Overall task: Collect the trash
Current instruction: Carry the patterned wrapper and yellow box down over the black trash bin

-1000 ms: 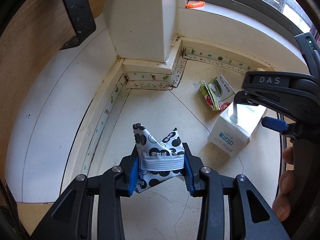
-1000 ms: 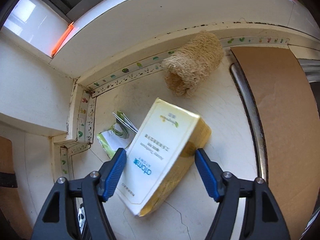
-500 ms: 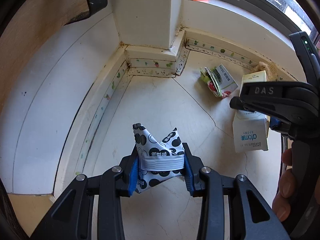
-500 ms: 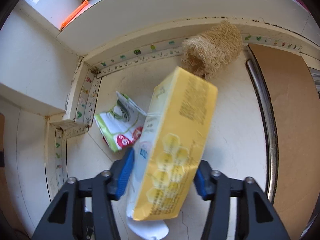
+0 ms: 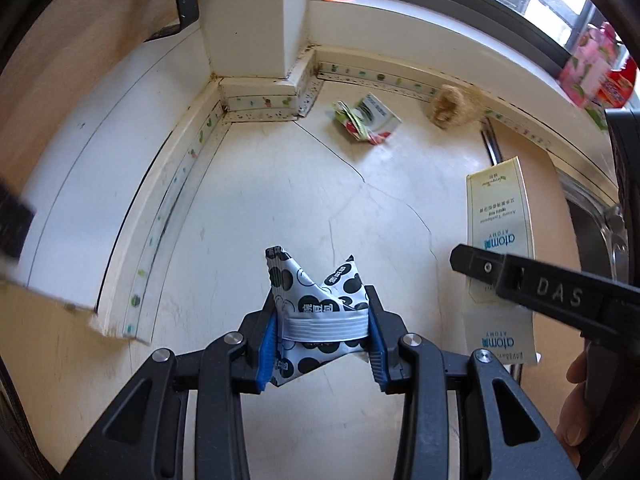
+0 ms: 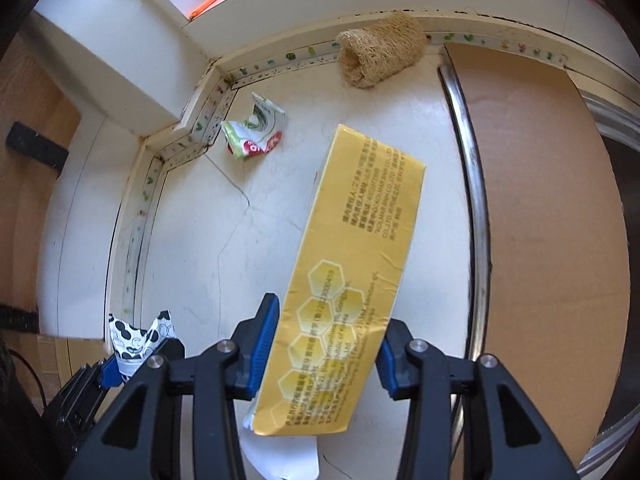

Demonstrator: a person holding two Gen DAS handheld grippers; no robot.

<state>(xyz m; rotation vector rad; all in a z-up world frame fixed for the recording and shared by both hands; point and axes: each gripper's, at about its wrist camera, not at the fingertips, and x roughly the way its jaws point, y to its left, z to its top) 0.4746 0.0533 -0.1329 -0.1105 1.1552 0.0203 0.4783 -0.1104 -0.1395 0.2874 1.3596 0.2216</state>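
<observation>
The light, crushable yellow carton [image 6: 344, 280] sat low-centre, the right claw [image 6: 324, 354] closing on its long sides, while the left claw [image 5: 322, 344] pinched a limp spotted wrapper [image 5: 316, 308].

The right gripper [image 6: 324, 352], jaws closing, has clamped the yellow toothpaste box [image 6: 352, 280] and lifted it clear of the counter [image 6: 280, 216].

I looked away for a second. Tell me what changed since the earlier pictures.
The right gripper closed around the yellow toothpaste box, which had lain on the counter, and lifted it clear; its fingers are closing further. Unchanged: the left gripper still clamps the black-spotted wrapper, and the green-and-red wrapper and loofah lie where they were.
</observation>
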